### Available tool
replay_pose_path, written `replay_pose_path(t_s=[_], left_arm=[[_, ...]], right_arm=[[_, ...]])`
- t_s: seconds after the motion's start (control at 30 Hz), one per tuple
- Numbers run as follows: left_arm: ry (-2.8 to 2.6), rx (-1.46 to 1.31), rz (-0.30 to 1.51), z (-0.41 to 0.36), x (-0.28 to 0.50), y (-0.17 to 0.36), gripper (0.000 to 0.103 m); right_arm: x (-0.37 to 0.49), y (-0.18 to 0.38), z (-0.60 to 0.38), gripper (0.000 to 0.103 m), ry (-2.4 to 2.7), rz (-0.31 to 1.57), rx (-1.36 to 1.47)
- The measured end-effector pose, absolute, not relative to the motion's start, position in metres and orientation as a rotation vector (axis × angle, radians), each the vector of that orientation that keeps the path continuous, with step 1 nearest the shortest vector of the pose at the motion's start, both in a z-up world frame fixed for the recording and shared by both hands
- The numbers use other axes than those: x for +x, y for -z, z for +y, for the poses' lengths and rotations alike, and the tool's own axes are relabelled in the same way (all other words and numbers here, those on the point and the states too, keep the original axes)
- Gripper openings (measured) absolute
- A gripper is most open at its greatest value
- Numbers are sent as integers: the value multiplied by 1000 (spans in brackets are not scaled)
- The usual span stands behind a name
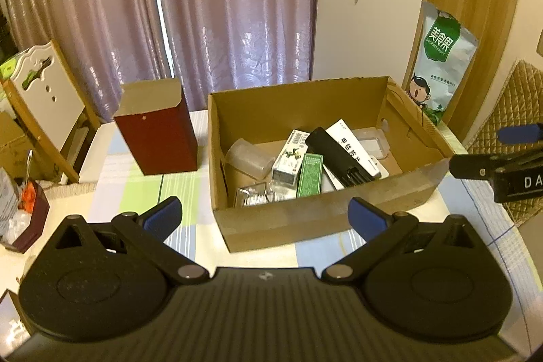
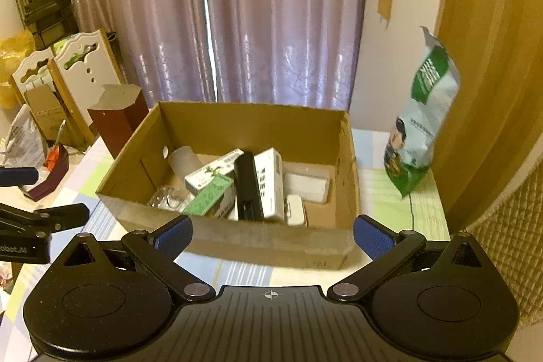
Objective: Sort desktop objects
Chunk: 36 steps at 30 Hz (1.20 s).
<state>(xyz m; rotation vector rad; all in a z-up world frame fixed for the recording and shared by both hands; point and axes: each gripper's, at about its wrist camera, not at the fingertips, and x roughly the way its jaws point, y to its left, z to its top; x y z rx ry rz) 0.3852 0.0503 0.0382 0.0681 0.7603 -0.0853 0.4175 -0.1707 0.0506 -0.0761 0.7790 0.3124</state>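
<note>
Left wrist view. Left gripper (image 1: 265, 216) spread wide, blue pads apart, holding nothing, poised just short of the cardboard box (image 1: 288, 219). Box sits open on the checked tablecloth (image 1: 142, 189). Inside, jumbled: a frosted plastic cup (image 1: 249, 158) on its side at the left; a white carton with a green plant print (image 1: 288, 160); a green carton (image 1: 309, 173) leaning toward the near wall; a black case (image 1: 339, 156) lying across a white leaflet with black print (image 1: 353, 143); a clear plastic tray (image 1: 371, 141) at the far right; silvery foil packs (image 1: 253, 197) in the near left corner. Left of the box, apart from it, a dark red carton (image 1: 159, 141) stands upright with its top flaps open; contents not visible. Green-and-white snack bag (image 1: 437, 63) upright behind the box's right corner. Right gripper (image 1: 502, 155) enters at the right edge; cannot tell its state here.

Right wrist view. Right gripper (image 2: 273, 240) also released, fingers wide, empty, near the box's front wall (image 2: 271, 243). Same contents visible, plus a small white item (image 2: 295, 209) near the front wall. Snack bag (image 2: 420, 124) right of the box, well apart.
</note>
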Motion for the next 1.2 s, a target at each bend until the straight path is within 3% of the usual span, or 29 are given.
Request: replay_pose_path(t_s=[1.2], left_arm=[[91,22,723,38,228,-69,102]], right_arm=[[250,-79,-187,103,-238,755,-14]])
